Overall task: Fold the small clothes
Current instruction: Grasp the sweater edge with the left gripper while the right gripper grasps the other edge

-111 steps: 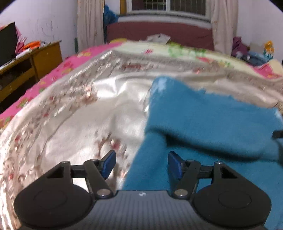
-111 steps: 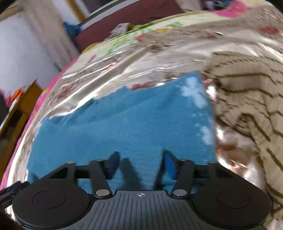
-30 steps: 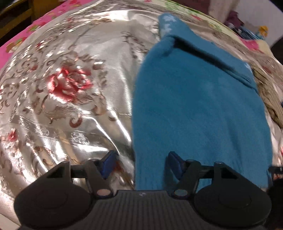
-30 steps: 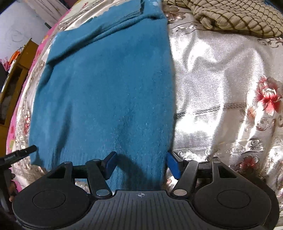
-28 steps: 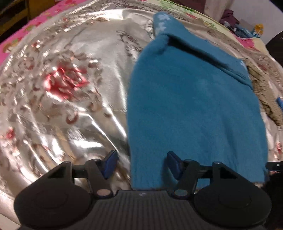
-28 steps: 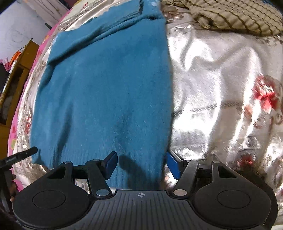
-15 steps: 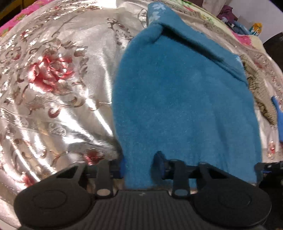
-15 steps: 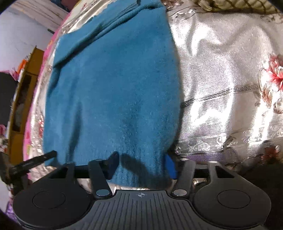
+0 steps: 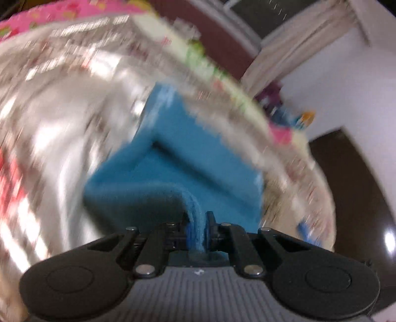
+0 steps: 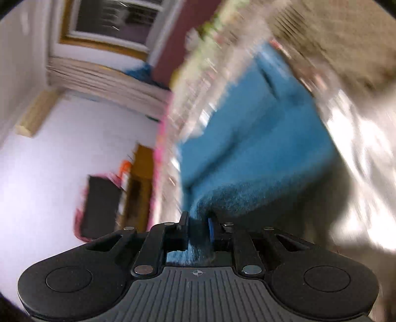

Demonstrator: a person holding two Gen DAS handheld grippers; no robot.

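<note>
Both jaws tight on blue sweater point(image 9: 173, 178) hem above silvery floral bedspread point(image 9: 61, 119), curtained window point(image 10: 111, 19) beyond.

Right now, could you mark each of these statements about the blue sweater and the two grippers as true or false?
1. The left gripper is shut on the blue sweater. True.
2. The right gripper is open and holds nothing. False: its jaws have just closed on the sweater's hem, and blue fabric is pinched between them.
3. The sweater lies on a shiny silver bedspread with red flowers. True.
4. The sweater lies entirely flat. False: the near edge is lifted off the bedspread in both grippers.
5. The sweater is red. False: it is blue, with pale marks at its far corner.
</note>
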